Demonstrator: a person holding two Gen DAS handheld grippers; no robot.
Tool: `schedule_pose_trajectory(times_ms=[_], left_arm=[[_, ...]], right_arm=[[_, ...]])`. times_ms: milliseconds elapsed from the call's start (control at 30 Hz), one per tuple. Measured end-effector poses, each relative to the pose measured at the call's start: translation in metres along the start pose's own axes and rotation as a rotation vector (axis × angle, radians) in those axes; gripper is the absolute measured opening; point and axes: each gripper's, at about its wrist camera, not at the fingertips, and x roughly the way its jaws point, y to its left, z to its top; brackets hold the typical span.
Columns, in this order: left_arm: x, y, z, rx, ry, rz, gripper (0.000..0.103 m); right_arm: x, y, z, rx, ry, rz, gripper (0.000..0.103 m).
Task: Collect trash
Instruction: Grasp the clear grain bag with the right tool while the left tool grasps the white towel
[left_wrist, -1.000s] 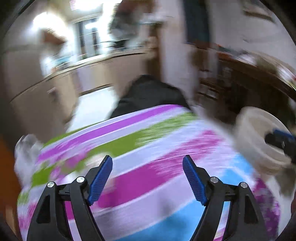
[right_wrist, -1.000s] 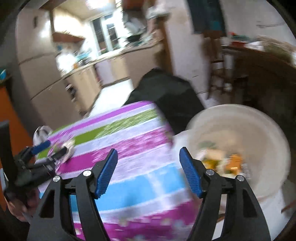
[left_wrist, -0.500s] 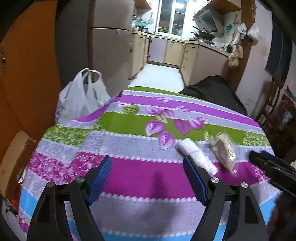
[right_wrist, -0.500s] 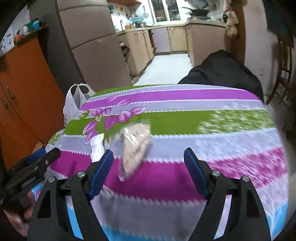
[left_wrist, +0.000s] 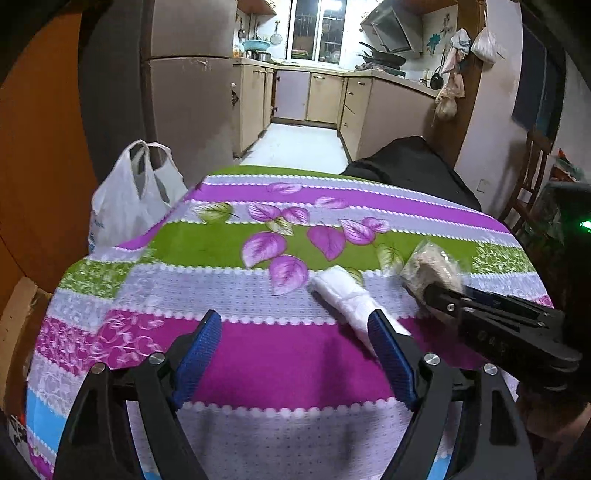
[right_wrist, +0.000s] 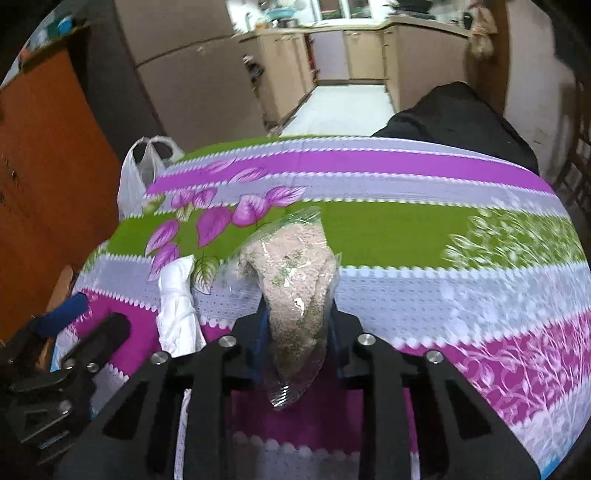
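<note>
Clear plastic, a crumpled bag of pale pinkish crumbs (right_wrist: 295, 291), is clamped between the jaws of the right gripper (right_wrist: 295, 325), its lower end hanging toward the camera over the striped floral tablecloth (right_wrist: 424, 236). Just left of that bag lies a rolled white paper wad (right_wrist: 177, 306) on the cloth. The left gripper (left_wrist: 295, 354) hovers above the cloth with its blue pads spread and nothing between them; the wad (left_wrist: 351, 299) sits just beyond its right pad. At the cloth's far-left edge a white plastic carrier bag (left_wrist: 129, 195) stands with handles up; blue print on its side is too small to read. No other writing is legible.
</note>
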Motion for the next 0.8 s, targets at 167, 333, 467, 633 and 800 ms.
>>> schedule_pose_trajectory(times_ms=[167,333,467,633,800], left_arm=[[0.008,-0.016,0.002,0.006,-0.019,0.004,0.082],[0.028,-0.039,0.006,0.057,0.026,0.045,0.082],[0.038,-0.050,0.003,0.084,0.039,0.101,0.082],[0.046,-0.054,0.002,0.087,0.055,0.123,0.082],[0.050,-0.052,0.000,0.071,0.088,0.081,0.044]], right_arm=[[-0.038,-0.024,-0.013,0.083,-0.068,-0.017,0.024],[-0.079,-0.033,-0.039,0.093,-0.093,-0.015,0.025],[-0.097,-0.034,-0.054,0.101,-0.102,-0.003,0.025],[-0.108,-0.031,-0.062,0.083,-0.106,0.013,0.025],[-0.120,-0.032,-0.074,0.073,-0.115,0.024,0.025]])
